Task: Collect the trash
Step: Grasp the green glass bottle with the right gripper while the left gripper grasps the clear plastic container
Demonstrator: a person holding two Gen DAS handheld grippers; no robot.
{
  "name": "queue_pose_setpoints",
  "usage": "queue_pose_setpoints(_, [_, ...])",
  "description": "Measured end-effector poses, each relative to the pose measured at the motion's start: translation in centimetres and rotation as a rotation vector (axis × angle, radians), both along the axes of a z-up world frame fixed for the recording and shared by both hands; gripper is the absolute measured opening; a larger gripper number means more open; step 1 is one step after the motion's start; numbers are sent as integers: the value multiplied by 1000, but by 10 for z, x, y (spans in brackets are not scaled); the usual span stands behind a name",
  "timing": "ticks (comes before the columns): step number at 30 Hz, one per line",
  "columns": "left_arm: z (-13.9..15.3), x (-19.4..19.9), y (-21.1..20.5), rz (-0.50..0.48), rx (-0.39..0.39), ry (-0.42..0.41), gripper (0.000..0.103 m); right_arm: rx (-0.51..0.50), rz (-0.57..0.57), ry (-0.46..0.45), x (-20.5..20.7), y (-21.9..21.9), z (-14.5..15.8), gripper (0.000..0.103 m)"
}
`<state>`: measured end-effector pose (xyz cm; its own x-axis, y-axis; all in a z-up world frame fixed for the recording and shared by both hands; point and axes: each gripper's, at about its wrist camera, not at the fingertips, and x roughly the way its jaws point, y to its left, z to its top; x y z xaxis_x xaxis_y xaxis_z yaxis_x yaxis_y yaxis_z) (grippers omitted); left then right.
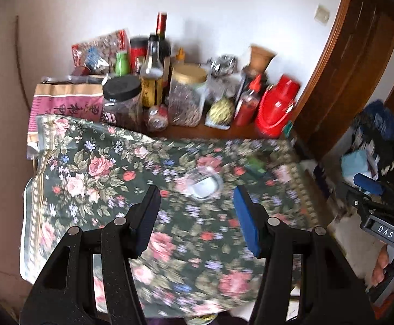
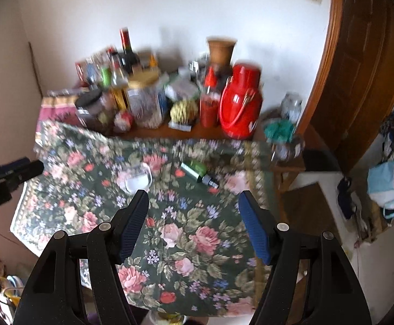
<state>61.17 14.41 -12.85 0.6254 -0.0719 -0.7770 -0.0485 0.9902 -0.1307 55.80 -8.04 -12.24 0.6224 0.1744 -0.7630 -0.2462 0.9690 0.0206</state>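
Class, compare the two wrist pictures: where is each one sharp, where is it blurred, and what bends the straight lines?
Left wrist view: gripper fingers sharp, floral tablecloth and clear glass dish smeared. Right wrist view: cloth's near part crisp, jars and red jug blurred. Fisheye curves the wooden door frame in both.

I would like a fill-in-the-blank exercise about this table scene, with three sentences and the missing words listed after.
1. The small green bottle on the floral tablecloth is lying on its ____.
2. Both the left gripper and the right gripper have their jaws ____, with nothing between them.
3. The thermos jug beside the sauce bottle at the back of the table is ____ in colour.

Missing words: side; open; red
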Motion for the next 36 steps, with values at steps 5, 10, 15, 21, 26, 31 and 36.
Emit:
queue_pose_setpoints(5, [-44,42,26,-21,-32,111,55,-23,-8,119,50,16,-43,65])
queue_pose_setpoints(10, [-94,76,40,-23,-88,209,55,-57,32,201,99,27,-79,65])
queue_pose_setpoints(15, [-132,100,41,-21,-137,271,51,-139,92,283,143,38,-116,65])
queue_pose_setpoints(21, [-159,120,29,-34,-168,315,38,-179,120,328,166,45,-143,64])
queue_pose_setpoints(26, [-174,132,21,-32,-145,324,26,-154,100,345,169,42,-149,51])
queue_pose_setpoints(31, [-181,143,19,-25,-149,332,21,-85,78,328,162,37,-141,45])
queue_pose_setpoints(36, [-187,154,19,-16,-164,322,17,-31,55,277,131,28,-123,43])
